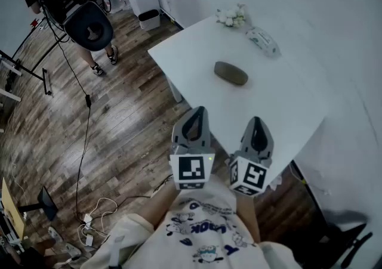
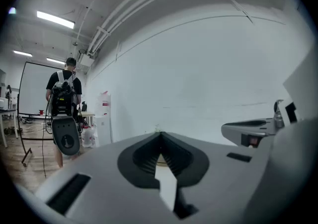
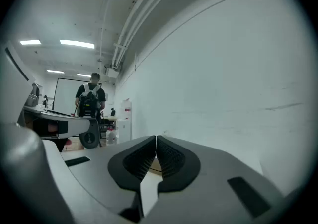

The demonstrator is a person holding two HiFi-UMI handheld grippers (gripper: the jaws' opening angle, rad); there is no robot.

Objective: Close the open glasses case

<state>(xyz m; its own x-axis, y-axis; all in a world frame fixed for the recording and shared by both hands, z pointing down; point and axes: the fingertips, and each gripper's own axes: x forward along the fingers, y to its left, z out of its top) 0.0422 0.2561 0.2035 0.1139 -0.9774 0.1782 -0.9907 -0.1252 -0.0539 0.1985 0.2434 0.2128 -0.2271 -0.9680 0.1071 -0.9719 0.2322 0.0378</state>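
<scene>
One white table [image 1: 280, 104] — wooden floor [image 1: 119, 116]

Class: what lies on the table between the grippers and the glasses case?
Nothing: the head view shows bare table between the left gripper, right gripper and the glasses case.
</scene>
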